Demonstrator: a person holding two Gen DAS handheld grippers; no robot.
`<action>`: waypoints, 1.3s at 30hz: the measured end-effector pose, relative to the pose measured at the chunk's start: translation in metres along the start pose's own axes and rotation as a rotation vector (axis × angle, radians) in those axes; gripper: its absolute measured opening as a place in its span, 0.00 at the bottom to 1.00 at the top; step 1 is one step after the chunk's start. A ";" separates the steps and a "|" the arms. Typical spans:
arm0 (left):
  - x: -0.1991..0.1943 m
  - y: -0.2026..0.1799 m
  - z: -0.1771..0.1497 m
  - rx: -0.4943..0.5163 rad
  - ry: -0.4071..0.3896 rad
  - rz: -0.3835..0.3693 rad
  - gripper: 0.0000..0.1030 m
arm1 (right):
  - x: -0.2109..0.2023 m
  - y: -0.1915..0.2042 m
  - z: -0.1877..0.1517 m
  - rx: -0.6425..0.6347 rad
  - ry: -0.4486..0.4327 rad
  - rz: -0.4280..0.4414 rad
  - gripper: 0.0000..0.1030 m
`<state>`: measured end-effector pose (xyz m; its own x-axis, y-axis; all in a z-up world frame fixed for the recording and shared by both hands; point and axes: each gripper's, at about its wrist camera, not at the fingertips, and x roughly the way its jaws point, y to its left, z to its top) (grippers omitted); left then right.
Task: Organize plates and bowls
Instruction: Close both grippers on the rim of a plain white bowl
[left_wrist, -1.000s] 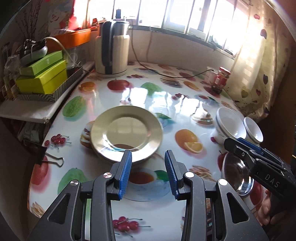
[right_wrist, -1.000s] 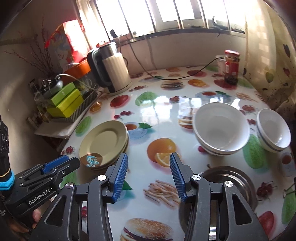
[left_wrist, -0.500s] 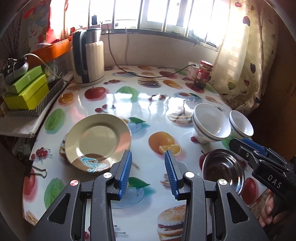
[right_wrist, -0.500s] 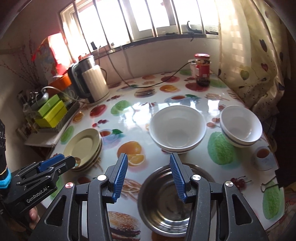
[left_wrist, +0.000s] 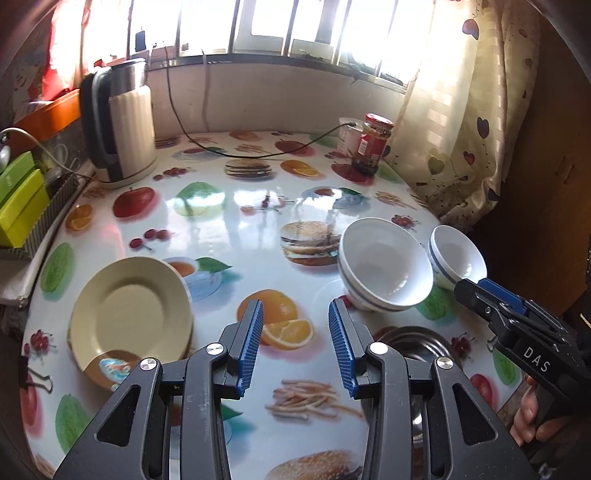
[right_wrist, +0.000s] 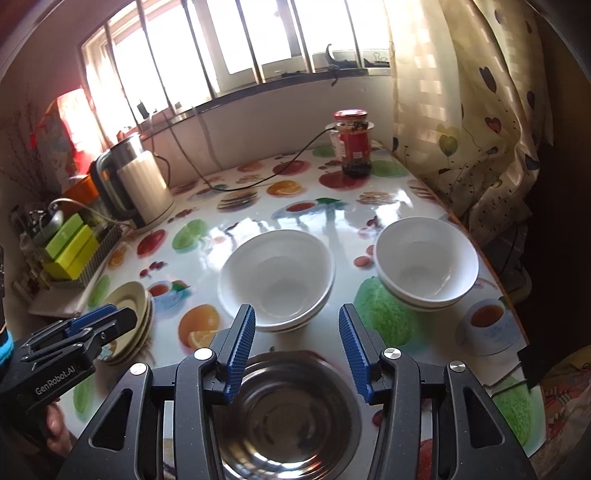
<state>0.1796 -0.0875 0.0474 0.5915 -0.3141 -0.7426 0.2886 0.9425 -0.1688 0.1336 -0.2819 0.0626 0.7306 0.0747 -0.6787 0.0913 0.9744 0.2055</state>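
A stack of cream plates (left_wrist: 129, 317) lies at the table's left; it also shows in the right wrist view (right_wrist: 129, 325). A large white bowl stack (right_wrist: 277, 280) sits mid-table, with a smaller white bowl stack (right_wrist: 424, 269) to its right. Both also show in the left wrist view, the large one (left_wrist: 384, 266) left of the small one (left_wrist: 458, 258). A steel bowl (right_wrist: 288, 413) sits at the front edge, right under my open, empty right gripper (right_wrist: 297, 325). My left gripper (left_wrist: 295, 326) is open and empty above the table between the plates and the steel bowl (left_wrist: 406, 343).
An electric kettle (left_wrist: 118, 122) with its cord stands at the back left. A red-lidded jar (right_wrist: 352, 142) stands at the back right. Green boxes on a rack (left_wrist: 18, 206) sit off the left edge. A curtain (right_wrist: 480, 110) hangs at right.
Both grippers have swung right and pulled back. The plates slid to the left of the left view. The steel bowl came under the right gripper. Both stayed open.
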 end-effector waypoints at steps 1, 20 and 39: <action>0.005 -0.002 0.003 -0.002 0.006 -0.012 0.37 | 0.002 -0.004 0.002 0.003 -0.001 -0.007 0.46; 0.071 -0.024 0.032 0.018 0.074 -0.086 0.37 | 0.051 -0.024 0.019 -0.036 0.057 -0.015 0.37; 0.089 -0.030 0.034 0.032 0.107 -0.087 0.19 | 0.075 -0.024 0.023 -0.051 0.100 0.024 0.18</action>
<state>0.2487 -0.1476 0.0084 0.4805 -0.3785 -0.7911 0.3599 0.9077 -0.2157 0.2018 -0.3047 0.0225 0.6610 0.1159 -0.7414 0.0383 0.9815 0.1876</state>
